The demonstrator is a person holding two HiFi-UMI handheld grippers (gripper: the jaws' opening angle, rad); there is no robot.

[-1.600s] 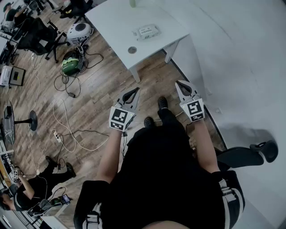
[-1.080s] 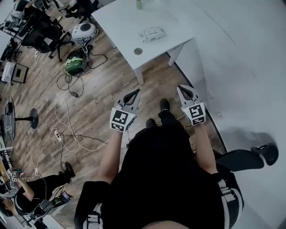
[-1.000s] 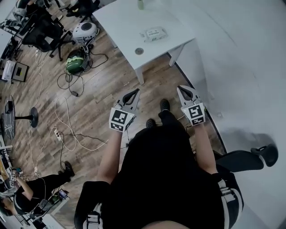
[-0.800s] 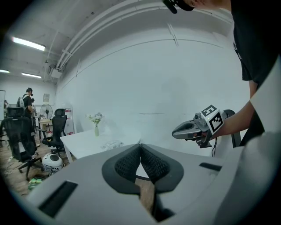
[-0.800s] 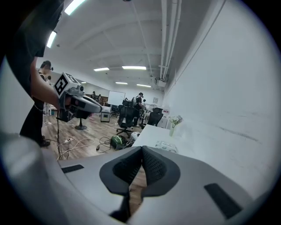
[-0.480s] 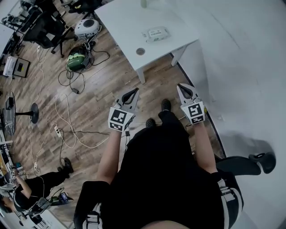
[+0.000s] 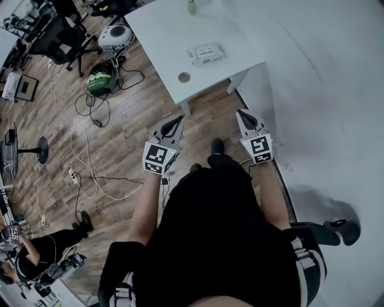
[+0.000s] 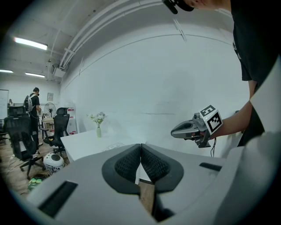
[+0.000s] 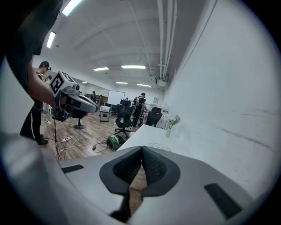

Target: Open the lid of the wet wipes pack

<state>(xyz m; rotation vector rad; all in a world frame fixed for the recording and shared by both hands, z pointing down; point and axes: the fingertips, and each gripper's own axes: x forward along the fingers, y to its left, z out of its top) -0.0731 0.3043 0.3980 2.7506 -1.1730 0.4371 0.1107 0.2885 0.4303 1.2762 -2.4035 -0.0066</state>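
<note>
Step in hand: approach, no contact with anything yet. Wet wipes pack (image 7: 208, 53) lies flat on the white counter (image 7: 157, 31), at 12 o'clock from the person and well apart from both tools. It looks closed, though it is too small to be sure.

Left hand-held gripper (image 7: 175, 122): jaws pressed together, nothing between them. Right hand-held gripper (image 7: 242, 114): the same, jaws together and empty. Both are held out over the wood floor (image 7: 114, 144), pointing toward 12 o'clock, short of the counter's near edge.

A small vase (image 7: 191, 7) stands at the counter's far end, at 11 o'clock from the pack. A round cable hole (image 7: 184, 77) sits at 7 o'clock from the pack.

Next move, as I judge it:
- Get within reach of the counter.
- Spread the jaws.
- Use 1 hand-held gripper to pin the pack.
- Use the other to catch the lid tab and lift it.

The soft pack will likely slide if it is not pinned.
</note>
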